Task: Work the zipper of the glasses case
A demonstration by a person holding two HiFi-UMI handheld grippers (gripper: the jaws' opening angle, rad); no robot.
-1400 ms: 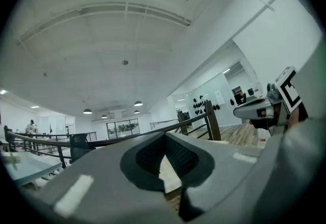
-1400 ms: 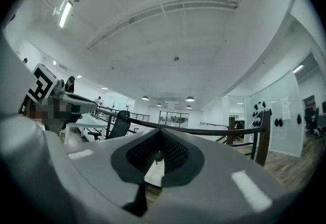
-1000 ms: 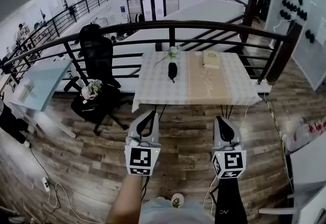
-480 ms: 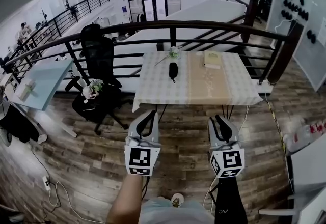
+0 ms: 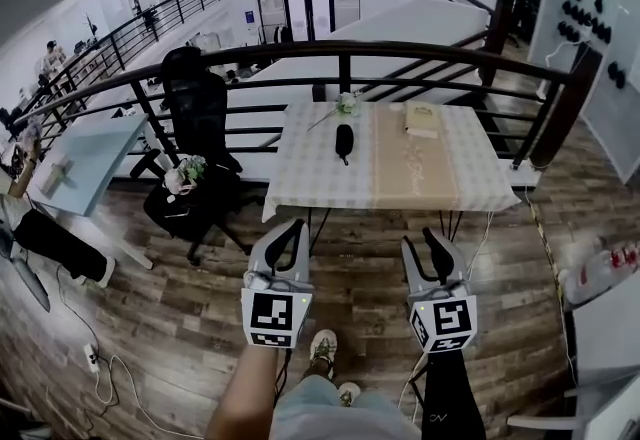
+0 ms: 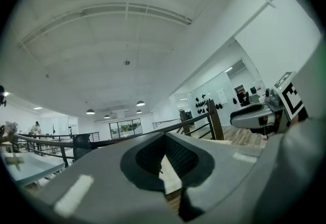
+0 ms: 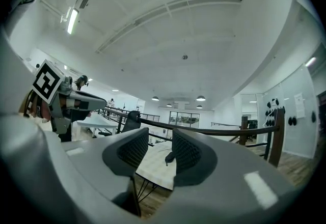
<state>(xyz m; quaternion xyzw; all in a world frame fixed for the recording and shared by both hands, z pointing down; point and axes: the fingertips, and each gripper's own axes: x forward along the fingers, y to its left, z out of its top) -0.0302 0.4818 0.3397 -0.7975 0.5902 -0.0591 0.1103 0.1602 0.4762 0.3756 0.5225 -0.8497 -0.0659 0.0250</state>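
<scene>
Left gripper (image 5: 296, 225) fingers pressed together, empty, right gripper (image 5: 420, 238) fingers spread, just been opening, nothing between them, glasses case (image 5: 343, 140) well ahead of both, on the checked desk (image 5: 440, 178), untouched

Wooden plank floor (image 5: 150, 318), matt tablecloth (image 5: 310, 178) (probably fabric)

No word, number or brand name can be read anywhere here. The black-and-white square markers (image 5: 272, 317) on the left gripper (image 5: 291, 231) and the right gripper (image 5: 418, 241) are patterns, not letters, and the cover of the book (image 5: 421, 118) on the table (image 5: 300, 178) is too small to make out
</scene>
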